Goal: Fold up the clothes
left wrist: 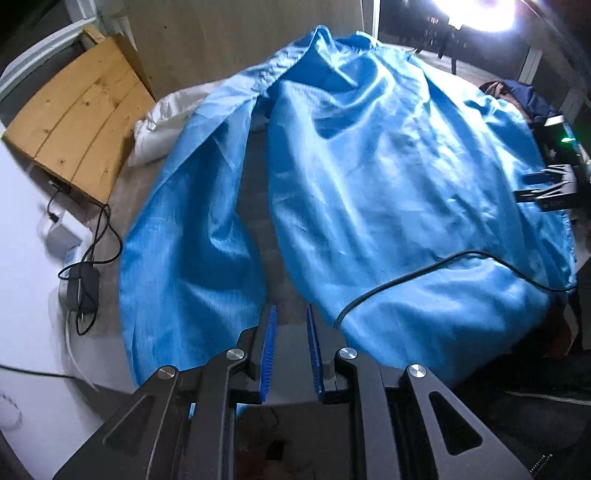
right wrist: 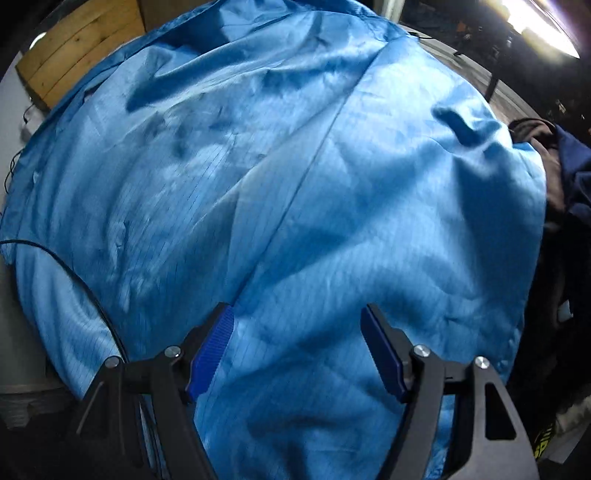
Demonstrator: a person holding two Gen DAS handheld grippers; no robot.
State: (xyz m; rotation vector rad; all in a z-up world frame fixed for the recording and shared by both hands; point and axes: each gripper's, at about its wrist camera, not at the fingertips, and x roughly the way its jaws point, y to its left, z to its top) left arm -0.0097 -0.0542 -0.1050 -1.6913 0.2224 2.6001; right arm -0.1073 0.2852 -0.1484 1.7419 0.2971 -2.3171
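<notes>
A shiny blue garment (left wrist: pixel 388 177) lies spread over the table, with a long sleeve-like part (left wrist: pixel 192 236) split off to the left. My left gripper (left wrist: pixel 291 314) is open, its blue pads (left wrist: pixel 269 347) a narrow gap apart over the bare strip of table between the two parts, holding nothing. In the right wrist view the blue garment (right wrist: pixel 295 184) fills the frame, a seam running diagonally across it. Just above the cloth, my right gripper (right wrist: pixel 297 314) stands wide open and empty. The right gripper (left wrist: pixel 546 188) also shows at the garment's right edge in the left wrist view.
A black cable (left wrist: pixel 424 269) lies across the garment's near corner. A white cloth (left wrist: pixel 162 122) and a wooden board (left wrist: pixel 81 110) sit at the far left, with a charger and cords (left wrist: pixel 83 284) on a white surface. Dark clothes (right wrist: pixel 565 166) are piled at the right. A bright lamp (left wrist: pixel 476 11) glares at the back.
</notes>
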